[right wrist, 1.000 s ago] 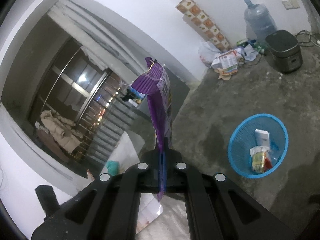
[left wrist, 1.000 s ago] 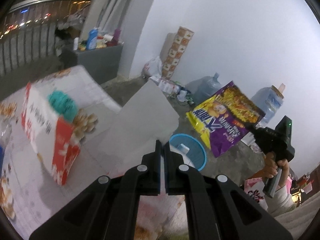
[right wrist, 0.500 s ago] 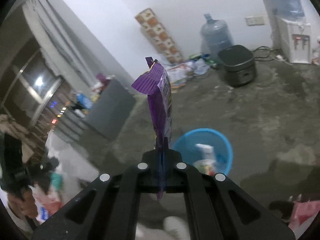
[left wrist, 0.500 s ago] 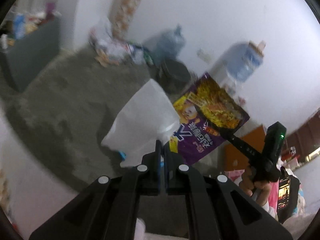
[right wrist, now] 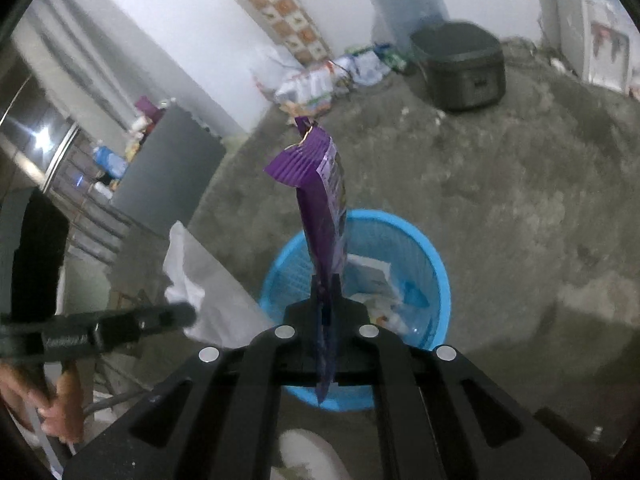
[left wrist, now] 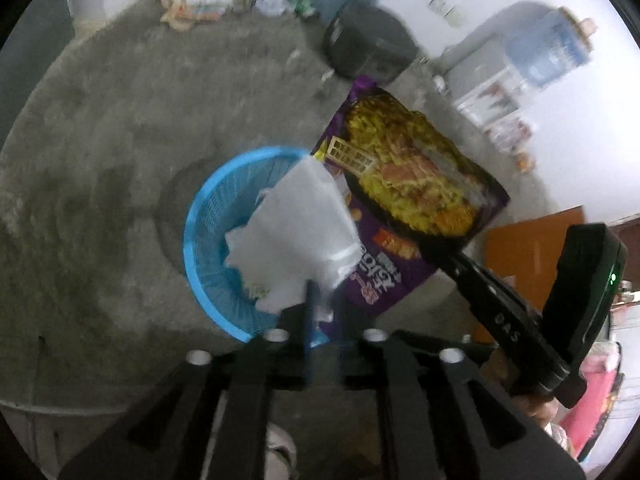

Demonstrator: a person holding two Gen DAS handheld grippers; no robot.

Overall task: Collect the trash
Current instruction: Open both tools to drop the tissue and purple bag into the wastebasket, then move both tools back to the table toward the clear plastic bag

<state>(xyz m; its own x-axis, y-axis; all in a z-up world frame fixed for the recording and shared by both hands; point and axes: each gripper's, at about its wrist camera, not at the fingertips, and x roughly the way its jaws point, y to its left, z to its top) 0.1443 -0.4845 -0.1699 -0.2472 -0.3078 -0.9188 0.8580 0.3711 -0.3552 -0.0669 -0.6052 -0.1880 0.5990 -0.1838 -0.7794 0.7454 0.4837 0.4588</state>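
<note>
My left gripper (left wrist: pixel 322 300) is shut on a white plastic wrapper (left wrist: pixel 296 232) and holds it over the blue mesh basket (left wrist: pixel 200 240) on the concrete floor. My right gripper (right wrist: pixel 326 292) is shut on a purple noodle packet (right wrist: pixel 324 216), edge-on, above the same basket (right wrist: pixel 432 264), which holds some trash. The packet (left wrist: pixel 408 184) and the right gripper (left wrist: pixel 448 256) show in the left wrist view beside the wrapper. The wrapper (right wrist: pixel 208 280) and left gripper (right wrist: pixel 176 314) show at the left of the right wrist view.
A black rice cooker (right wrist: pixel 460 68) stands on the floor behind the basket. A pile of litter (right wrist: pixel 320 80) lies by the far wall near a water jug (right wrist: pixel 404 0). A grey cabinet (right wrist: pixel 168 168) stands at the left. A water dispenser (left wrist: pixel 520 80) is at the right.
Both grippers have swung down from the table area toward the floor. The wrapper and the packet now hang over the blue basket, which has come much closer.
</note>
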